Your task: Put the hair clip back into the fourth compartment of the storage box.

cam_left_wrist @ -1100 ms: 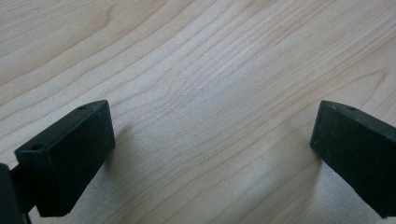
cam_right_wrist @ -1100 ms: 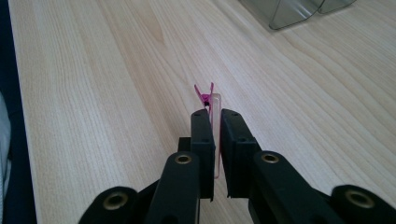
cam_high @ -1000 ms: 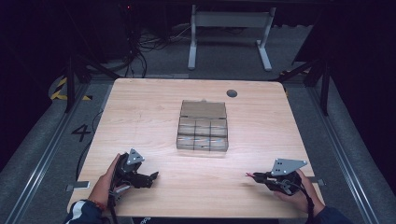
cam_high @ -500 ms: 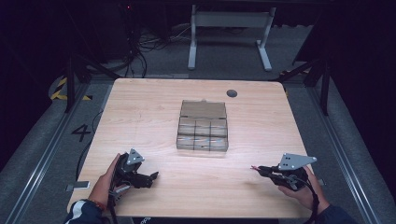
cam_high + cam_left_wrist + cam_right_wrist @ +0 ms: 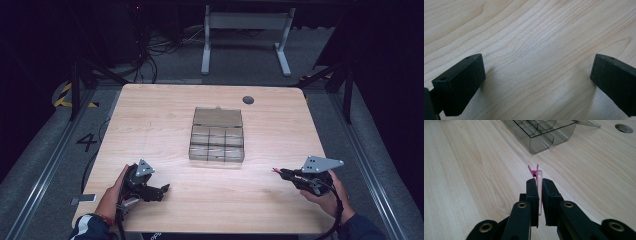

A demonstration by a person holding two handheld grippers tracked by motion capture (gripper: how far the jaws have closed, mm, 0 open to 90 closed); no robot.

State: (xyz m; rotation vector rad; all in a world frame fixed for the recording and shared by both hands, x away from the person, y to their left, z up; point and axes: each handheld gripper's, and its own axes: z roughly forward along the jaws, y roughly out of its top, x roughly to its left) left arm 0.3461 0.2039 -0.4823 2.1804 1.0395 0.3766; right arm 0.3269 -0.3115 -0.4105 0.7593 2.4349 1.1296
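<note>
A light wooden table (image 5: 150,130) stands on a dark floor (image 5: 45,145). A clear compartment box (image 5: 217,142) with its lid open lies near the middle, and a round cable hole (image 5: 248,100) sits beyond it.

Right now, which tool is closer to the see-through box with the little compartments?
Roughly even; the right tool perhaps slightly nearer, just off the box's right front corner, gripping a pink clip. The left tool sits off its left front.

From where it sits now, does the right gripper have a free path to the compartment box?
Probably yes. Bare table lies between the right gripper and the box, whose lid is open. The gripper is shut on a pink clip, pointing roughly toward it.
</note>
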